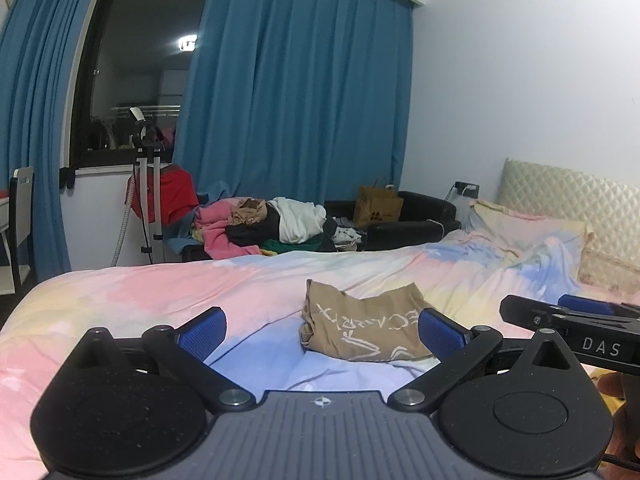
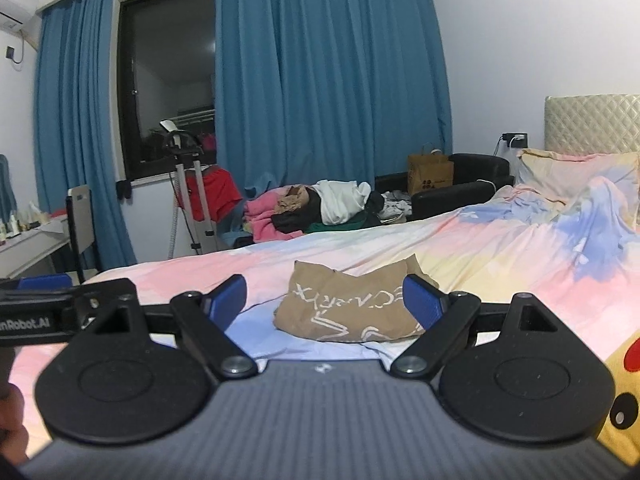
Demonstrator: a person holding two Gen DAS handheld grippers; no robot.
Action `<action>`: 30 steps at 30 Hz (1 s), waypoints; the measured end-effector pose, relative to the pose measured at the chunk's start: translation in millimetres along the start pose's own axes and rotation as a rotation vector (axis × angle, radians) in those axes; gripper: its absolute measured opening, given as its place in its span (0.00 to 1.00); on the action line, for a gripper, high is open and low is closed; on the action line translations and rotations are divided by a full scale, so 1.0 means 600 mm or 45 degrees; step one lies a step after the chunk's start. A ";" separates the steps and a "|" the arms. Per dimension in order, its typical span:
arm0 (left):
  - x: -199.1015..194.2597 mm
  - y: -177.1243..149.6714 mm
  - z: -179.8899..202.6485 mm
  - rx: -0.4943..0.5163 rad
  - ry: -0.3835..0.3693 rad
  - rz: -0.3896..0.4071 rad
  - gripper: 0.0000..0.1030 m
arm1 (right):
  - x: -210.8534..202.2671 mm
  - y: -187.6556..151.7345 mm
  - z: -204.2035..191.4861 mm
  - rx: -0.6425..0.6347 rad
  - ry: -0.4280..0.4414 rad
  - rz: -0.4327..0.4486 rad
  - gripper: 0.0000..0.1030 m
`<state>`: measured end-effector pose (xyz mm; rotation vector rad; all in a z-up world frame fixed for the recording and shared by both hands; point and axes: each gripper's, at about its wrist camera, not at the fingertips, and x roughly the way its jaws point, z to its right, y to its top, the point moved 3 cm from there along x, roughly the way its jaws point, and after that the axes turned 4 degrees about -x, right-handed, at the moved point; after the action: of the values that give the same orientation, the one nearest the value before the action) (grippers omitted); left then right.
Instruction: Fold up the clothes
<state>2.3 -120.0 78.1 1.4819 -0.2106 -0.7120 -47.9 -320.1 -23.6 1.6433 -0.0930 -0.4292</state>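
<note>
Blue curtains hang across the far wall beside a dark window, and a bed with a pastel pink, blue and yellow cover fills the near half of the room. Both grippers point across this bed, tilted a little below level, side by side.

From its own camera, the left gripper has its blue-padded fingers spread wide with nothing between them. The right gripper is likewise released, its fingers standing well apart and empty. Each shows at the edge of the other's view: the right one enters the left camera's picture from the right side, and part of a hand shows beneath it.

A folded tan garment with white lettering lies on the bed cover just ahead of both grippers, seen between each pair of fingers but apart from them and resting on its own.

Beyond the bed's far edge, a heap of loose clothes in pink, white, black and green is piled up. Next to it a black armchair holds a brown paper bag; what is inside the bag cannot be seen. A pillow leans near the quilted headboard.
</note>
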 end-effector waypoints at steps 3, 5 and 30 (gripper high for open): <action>0.008 -0.008 -0.003 0.015 0.005 -0.010 1.00 | 0.005 -0.012 -0.005 -0.017 -0.017 0.001 0.84; 0.011 -0.014 -0.005 0.006 0.002 -0.020 1.00 | 0.007 -0.020 -0.008 -0.023 -0.022 0.005 0.84; 0.018 -0.052 -0.009 0.036 0.041 -0.062 1.00 | 0.022 -0.066 -0.014 -0.011 -0.059 0.001 0.84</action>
<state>4.4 -119.7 44.8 1.5285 -0.1610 -0.7267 -40.7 -311.5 -64.3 1.6250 -0.1259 -0.4669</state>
